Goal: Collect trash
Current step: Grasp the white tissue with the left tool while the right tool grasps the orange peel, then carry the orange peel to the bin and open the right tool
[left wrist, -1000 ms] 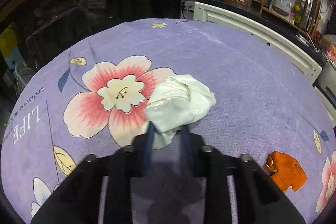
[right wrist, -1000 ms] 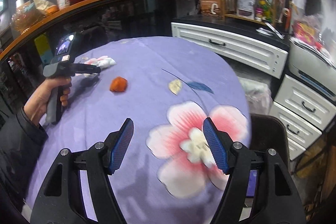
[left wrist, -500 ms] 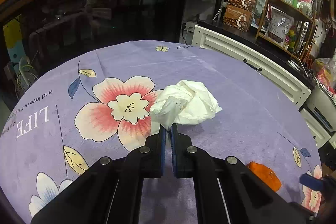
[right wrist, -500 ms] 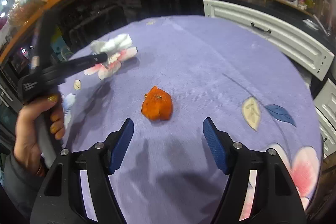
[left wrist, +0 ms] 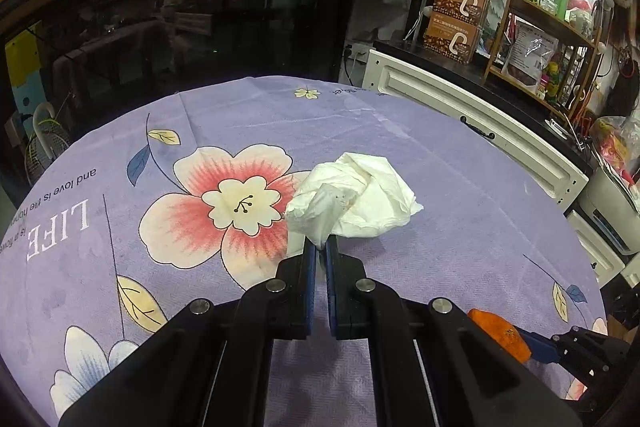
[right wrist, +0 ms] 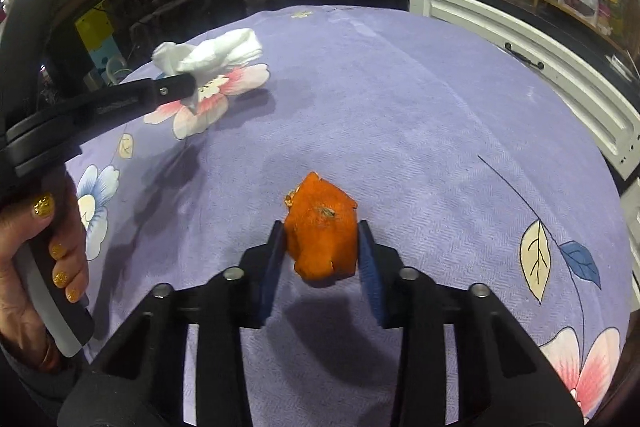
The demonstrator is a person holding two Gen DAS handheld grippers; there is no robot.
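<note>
A crumpled white tissue [left wrist: 360,199] hangs just above a purple flowered tablecloth [left wrist: 440,227], and my left gripper [left wrist: 319,245] is shut on its near corner. In the right wrist view the same tissue [right wrist: 216,53] sits in the left gripper [right wrist: 184,85], held by a person's hand [right wrist: 40,267]. A piece of orange peel [right wrist: 322,239] lies on the cloth between the blue pads of my right gripper [right wrist: 320,227]. Its jaws are closing, and the pads touch both sides of the peel. In the left wrist view the peel [left wrist: 500,335] shows at the lower right.
A white drawer cabinet [left wrist: 480,123] runs along the table's far right side. A dark glass counter [left wrist: 200,27] with an orange top stands behind the table. Shelves with boxes [left wrist: 460,23] and packets fill the back right.
My left gripper shut on the tissue and raised it a little. My right gripper swung left across the table to the orange peel, and its jaws narrowed around it.
</note>
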